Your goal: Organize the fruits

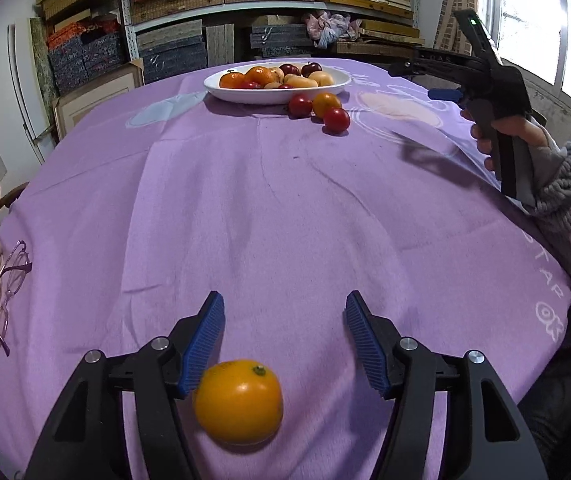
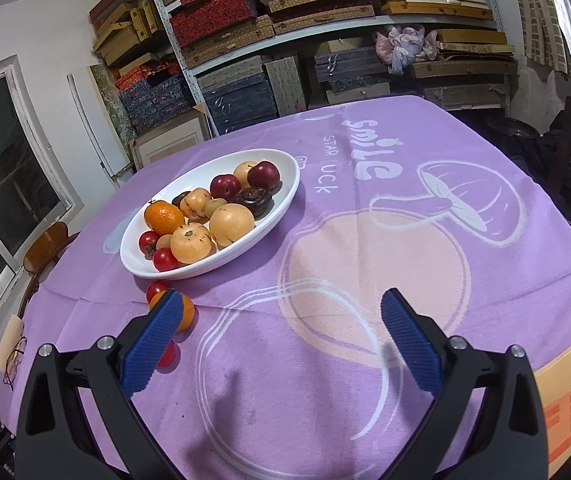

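Fingers [image 1: 205,340] of the left gripper [image 1: 285,340] are spread, unclenched, around the orange [image 1: 238,402] for pickup; right gripper [image 2: 285,340] is held released, empty.

Our right tool [image 2: 277,326] spread empty above the purple bench [image 2: 365,264], white fruit dish [image 2: 285,200] ahead-left, loose orange [image 2: 186,312] beside our left pad

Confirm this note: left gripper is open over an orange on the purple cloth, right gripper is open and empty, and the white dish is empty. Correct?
Wrong on the dish: the right wrist view shows it full of fruit. The rest holds: left gripper open over the orange, right gripper open and empty.
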A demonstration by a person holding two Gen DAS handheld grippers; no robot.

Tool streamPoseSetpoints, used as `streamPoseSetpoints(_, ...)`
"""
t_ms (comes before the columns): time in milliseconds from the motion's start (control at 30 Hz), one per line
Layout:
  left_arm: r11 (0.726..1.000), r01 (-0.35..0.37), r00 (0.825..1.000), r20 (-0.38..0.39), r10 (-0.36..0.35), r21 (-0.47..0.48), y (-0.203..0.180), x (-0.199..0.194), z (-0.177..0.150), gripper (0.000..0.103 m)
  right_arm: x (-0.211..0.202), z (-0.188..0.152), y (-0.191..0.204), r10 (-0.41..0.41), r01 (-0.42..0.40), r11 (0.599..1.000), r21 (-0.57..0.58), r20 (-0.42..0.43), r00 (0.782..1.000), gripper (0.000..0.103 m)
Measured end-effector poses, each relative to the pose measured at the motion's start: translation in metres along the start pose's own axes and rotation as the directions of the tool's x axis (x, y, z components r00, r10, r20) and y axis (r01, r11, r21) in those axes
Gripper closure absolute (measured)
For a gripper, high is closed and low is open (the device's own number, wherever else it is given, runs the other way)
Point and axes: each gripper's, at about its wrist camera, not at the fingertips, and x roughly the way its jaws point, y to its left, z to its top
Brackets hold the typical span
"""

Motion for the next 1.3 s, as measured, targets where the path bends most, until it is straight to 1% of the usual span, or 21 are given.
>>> streamPoseSetpoints(133,1.000,0.013,1.000,0.015,-0.012,-0.021,0.001,-0.004,-0.017,0.040,0.001,-0.001,0.002,-0.003,0.003,1.000,-0.012,-0.005,1.000,0.006)
streamPoseSetpoints(200,0.998,0.027,0.999,0.049,-0.025,-0.051,0.008,-0.009,-0.022,0.040,0.001,-0.001,0.002,-0.003,0.003,1.000,-0.010,-0.007,1.000,0.006)
streamPoseSetpoints(233,0.998,0.021,0.998,0.059,-0.017,-0.064,0.012,-0.007,-0.023,0.039,0.001,-0.001,0.002,-0.002,0.002,1.000,-0.009,-0.008,1.000,0.006)
streamPoseSetpoints(267,0.997,-0.004,0.998,0.061,0.008,-0.075,0.016,-0.004,-0.022,0.039,0.001,-0.002,0.002,0.000,0.000,1.000,-0.007,-0.010,1.000,0.006)
streamPoseSetpoints(300,0.996,-0.029,0.998,0.056,0.033,-0.080,0.019,0.000,-0.017,0.039,0.002,-0.002,0.002,0.002,-0.002,1.000,-0.005,-0.014,1.000,0.006)
streamPoseSetpoints(333,0.996,-0.023,0.998,0.049,0.028,-0.087,0.021,0.002,-0.012,0.039,0.003,-0.002,0.002,0.002,-0.002,1.000,-0.004,-0.018,1.000,0.006)
streamPoseSetpoints(400,0.993,0.045,0.999,0.032,-0.041,-0.109,0.027,0.006,0.001,0.039,0.004,-0.003,0.003,-0.001,0.001,1.000,-0.005,-0.025,1.000,0.006)
streamPoseSetpoints(433,0.993,0.062,0.998,0.031,-0.059,-0.105,0.026,0.009,0.009,0.039,0.004,-0.003,0.002,-0.001,0.001,1.000,-0.003,-0.026,1.000,0.006)
streamPoseSetpoints(533,0.999,0.036,0.999,0.026,-0.035,-0.026,0.014,0.022,0.037,0.039,0.004,-0.002,0.001,0.002,-0.002,1.000,0.000,-0.018,1.000,0.006)
streamPoseSetpoints(600,0.998,0.057,0.997,0.047,-0.057,0.002,0.008,0.022,0.051,0.039,0.003,-0.001,0.000,0.005,-0.004,1.000,0.004,-0.013,1.000,0.006)
streamPoseSetpoints(700,0.999,0.018,0.998,0.057,-0.020,0.031,0.007,0.019,0.052,0.039,0.003,-0.001,-0.002,0.012,-0.011,1.000,0.013,-0.015,1.000,0.006)
streamPoseSetpoints(767,1.000,-0.016,0.998,0.056,0.015,0.018,0.016,0.018,0.046,0.039,0.002,-0.001,0.000,0.019,-0.018,1.000,0.008,-0.018,1.000,0.006)
streamPoseSetpoints(800,0.999,-0.042,0.997,0.058,0.042,-0.009,0.025,0.017,0.043,0.039,0.002,-0.001,0.001,0.019,-0.019,1.000,0.001,-0.018,1.000,0.006)
streamPoseSetpoints(900,0.993,-0.031,0.998,0.044,0.036,-0.112,0.051,0.012,0.032,0.039,0.003,-0.003,0.006,0.015,-0.016,1.000,-0.022,-0.025,1.000,0.006)
streamPoseSetpoints(1033,0.984,-0.103,0.993,0.041,0.110,-0.143,0.068,0.003,0.011,0.039,0.006,-0.004,0.008,0.017,-0.018,0.999,-0.028,-0.039,0.999,0.006)
streamPoseSetpoints(1067,0.981,-0.130,0.989,0.052,0.139,-0.144,0.072,0.000,0.012,0.039,0.007,-0.005,0.008,0.017,-0.019,0.999,-0.029,-0.043,0.999,0.006)
streamPoseSetpoints(1133,0.972,-0.180,0.979,0.071,0.192,-0.152,0.086,-0.003,0.025,0.039,0.011,-0.006,0.010,0.015,-0.017,0.999,-0.035,-0.058,0.998,0.006)
streamPoseSetpoints(1200,0.970,-0.191,0.977,0.071,0.203,-0.150,0.095,0.005,0.043,0.039,0.013,-0.007,0.011,0.005,-0.008,0.999,-0.044,-0.065,0.998,0.006)
streamPoseSetpoints(1233,0.970,-0.191,0.978,0.053,0.201,-0.148,0.097,0.012,0.050,0.039,0.012,-0.008,0.011,0.002,-0.005,0.999,-0.046,-0.060,0.998,0.006)
streamPoseSetpoints(1267,0.976,-0.168,0.984,0.033,0.174,-0.138,0.094,0.020,0.054,0.039,0.011,-0.007,0.010,-0.002,0.000,0.999,-0.045,-0.055,0.998,0.006)
streamPoseSetpoints(1300,0.982,-0.142,0.988,0.035,0.148,-0.124,0.089,0.023,0.057,0.039,0.010,-0.007,0.008,-0.004,0.002,0.999,-0.040,-0.052,0.999,0.006)
